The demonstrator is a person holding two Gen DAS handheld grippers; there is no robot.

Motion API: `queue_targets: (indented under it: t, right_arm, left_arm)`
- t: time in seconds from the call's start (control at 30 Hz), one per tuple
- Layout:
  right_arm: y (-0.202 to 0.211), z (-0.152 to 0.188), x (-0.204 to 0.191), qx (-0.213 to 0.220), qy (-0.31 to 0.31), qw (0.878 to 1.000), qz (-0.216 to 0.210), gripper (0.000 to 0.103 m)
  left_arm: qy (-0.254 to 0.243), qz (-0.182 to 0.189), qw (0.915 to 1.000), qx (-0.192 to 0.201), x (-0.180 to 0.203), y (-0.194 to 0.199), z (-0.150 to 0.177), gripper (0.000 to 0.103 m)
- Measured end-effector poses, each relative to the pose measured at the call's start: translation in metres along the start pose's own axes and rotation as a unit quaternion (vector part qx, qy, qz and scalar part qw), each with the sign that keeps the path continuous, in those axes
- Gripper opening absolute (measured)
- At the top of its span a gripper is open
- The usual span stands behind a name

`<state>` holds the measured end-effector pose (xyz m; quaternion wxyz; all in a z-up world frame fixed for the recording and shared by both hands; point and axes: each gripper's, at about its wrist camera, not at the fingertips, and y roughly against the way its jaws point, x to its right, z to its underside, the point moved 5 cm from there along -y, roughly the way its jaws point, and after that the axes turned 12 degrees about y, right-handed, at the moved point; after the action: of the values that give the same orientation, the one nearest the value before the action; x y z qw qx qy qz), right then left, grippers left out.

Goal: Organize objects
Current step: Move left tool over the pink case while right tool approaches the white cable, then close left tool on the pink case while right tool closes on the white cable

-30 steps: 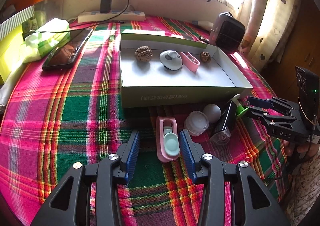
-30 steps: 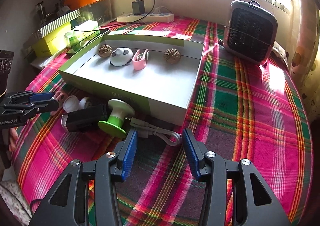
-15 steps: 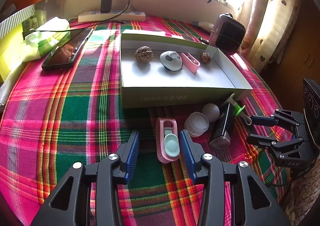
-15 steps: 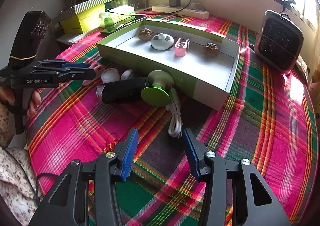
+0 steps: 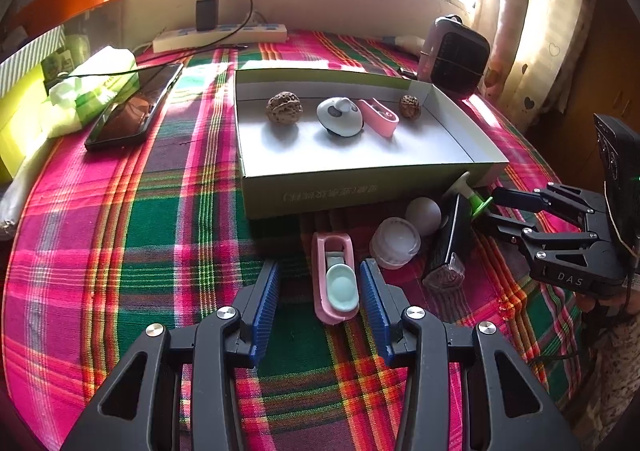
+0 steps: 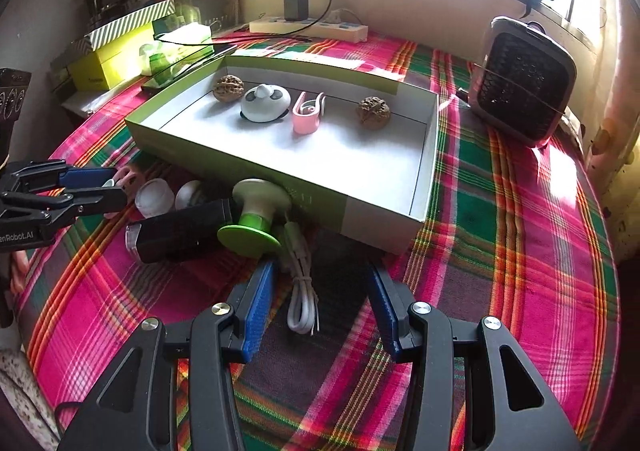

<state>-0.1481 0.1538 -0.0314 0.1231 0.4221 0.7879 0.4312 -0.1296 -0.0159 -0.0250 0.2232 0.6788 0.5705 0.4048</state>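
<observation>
So the right gripper (image 6: 318, 309) has swung back in toward the pile over the last second, and its jaws are wide apart with the coiled white USB cable (image 6: 301, 291) lying between the blue pads, nearer the left one. Nothing is pinched yet.

The left gripper (image 5: 319, 297) has barely budged: it's parked low on the plaid tablecloth (image 5: 132, 219), jaws also wide, straddling the pink clip with the mint pad (image 5: 335, 277), which sits closer to the right pad. No contact that I can see.

The green cardboard box (image 5: 360, 191) already holds two walnuts, a white panda-ish gadget and another pink clip. Still outside, against its front wall: a frosted jar, a white ball, a black rectangular device and a green-and-white suction stand (image 6: 256, 217).

Looks to me like both hands are lined up for a grab, cable and clip next into the box.
</observation>
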Motion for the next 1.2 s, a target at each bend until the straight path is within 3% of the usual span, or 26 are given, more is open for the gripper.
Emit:
queue_targets:
  t: [0.17,0.37,0.53,0.83,1.2]
  right_arm:
    - [0.000,0.001,0.000,0.002,-0.006,1.000,-0.001,0.046]
    - [0.001,0.000,-0.006,0.005,0.005,1.000,-0.005,0.031]
    - [0.002,0.000,-0.012,0.008,0.013,1.000,-0.014,0.018]
    - [0.004,0.001,-0.012,0.008,0.007,1.000,-0.007,0.017]
    - [0.007,0.003,-0.008,0.012,-0.010,1.000,-0.001,0.017]
  left_arm:
    - [-0.012,-0.008,0.9999,0.003,0.002,-0.001,0.001,0.040]
    - [-0.009,-0.006,0.9999,0.004,0.002,0.000,0.002,0.039]
    - [-0.007,-0.011,0.9999,0.006,-0.001,0.001,0.001,0.031]
    - [-0.005,-0.011,0.9999,0.006,-0.002,0.001,0.001,0.016]
    - [-0.008,-0.007,0.9999,0.006,0.000,0.002,0.002,0.016]
